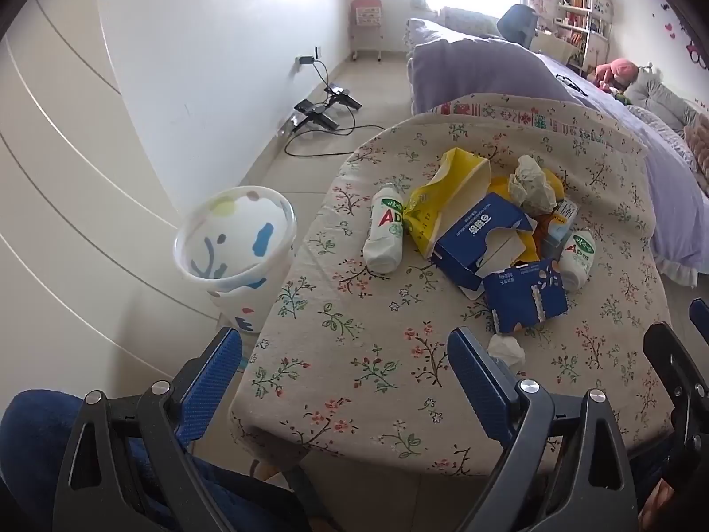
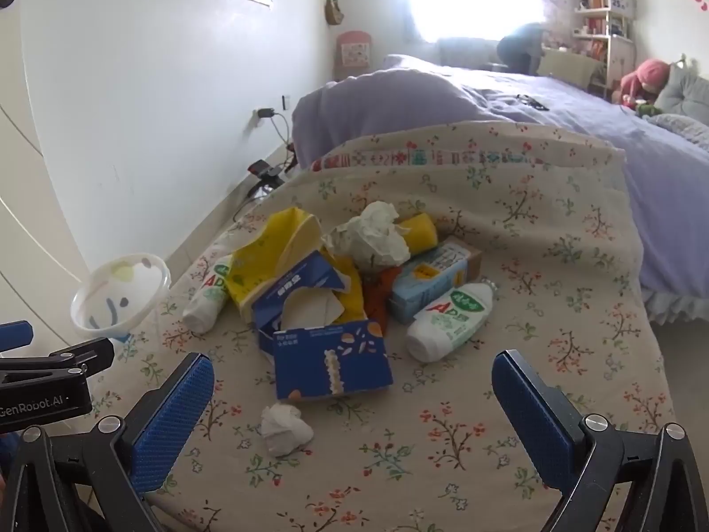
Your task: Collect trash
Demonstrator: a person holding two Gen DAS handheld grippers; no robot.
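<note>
A pile of trash lies on the floral-cloth table (image 1: 354, 354) (image 2: 509, 443): two white AD bottles (image 1: 384, 230) (image 2: 452, 319), a torn blue tissue box (image 1: 478, 239) (image 2: 301, 297), a blue carton (image 1: 525, 299) (image 2: 332, 359), a yellow bag (image 1: 447, 190) (image 2: 274, 244), crumpled paper (image 1: 531, 184) (image 2: 376, 235) and a small tissue wad (image 1: 507, 350) (image 2: 286, 428). A white patterned trash bin (image 1: 237, 244) (image 2: 119, 295) stands left of the table. My left gripper (image 1: 345, 359) and right gripper (image 2: 352, 381) are open and empty, short of the pile.
A bed with a purple duvet (image 1: 509, 71) (image 2: 443, 97) lies beyond the table. Cables and chargers (image 1: 323, 111) lie on the floor by the white wall. A bookshelf (image 1: 580, 13) stands at the far right.
</note>
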